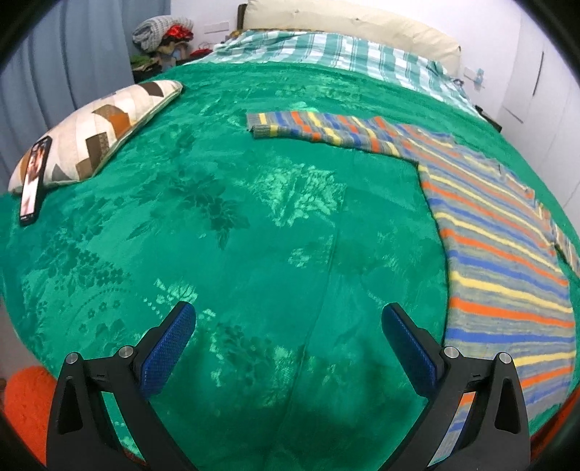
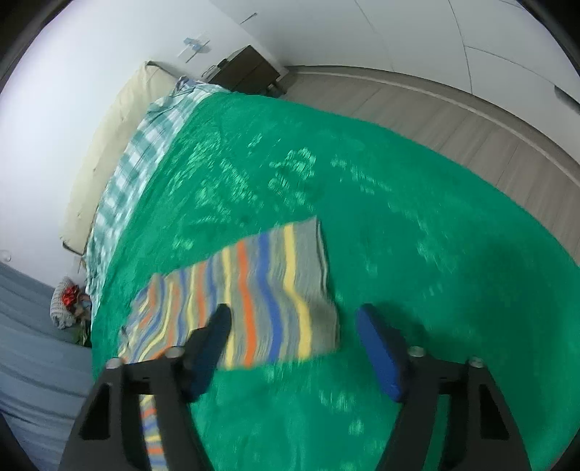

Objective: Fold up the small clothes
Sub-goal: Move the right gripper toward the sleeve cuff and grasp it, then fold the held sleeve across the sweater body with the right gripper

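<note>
- Left wrist view: the left gripper [image 1: 288, 328] hangs over a bed covered by a green plush blanket with a floral pattern [image 1: 232, 232]; its blue-padded fingers [image 1: 168, 349] are spread wide with nothing between them.
- To the right lies a striped knitted sweater in grey, orange, yellow and blue [image 1: 500, 261], spread flat on the blanket, with one sleeve [image 1: 311, 126] stretched out to the left across the far part of the bed.
- The sweater's near hem reaches down beside the right-hand finger of this gripper; whether they touch cannot be told.
- At far left, a cream cushion with brown zigzag patches [image 1: 98, 130] rests on the blanket, and a black smartphone with a lit screen [image 1: 34, 181] leans against its near end.
- Beyond the blanket, a teal-and-white checked sheet [image 1: 326, 50] and a long cream pillow [image 1: 348, 25] lie at the head of the bed; a heap of clothes [image 1: 163, 36] sits in the far left corner.
- Right wrist view, blurred: the right gripper [image 2: 295, 335] has its fingers wide apart and empty.
- The other sleeve of the sweater [image 2: 253, 293] lies flat on the blanket, and the left-hand finger [image 2: 212, 342] shows in front of it; contact cannot be judged.
- A grey wood-look floor [image 2: 471, 119] runs past the far right edge of the bed.
</note>
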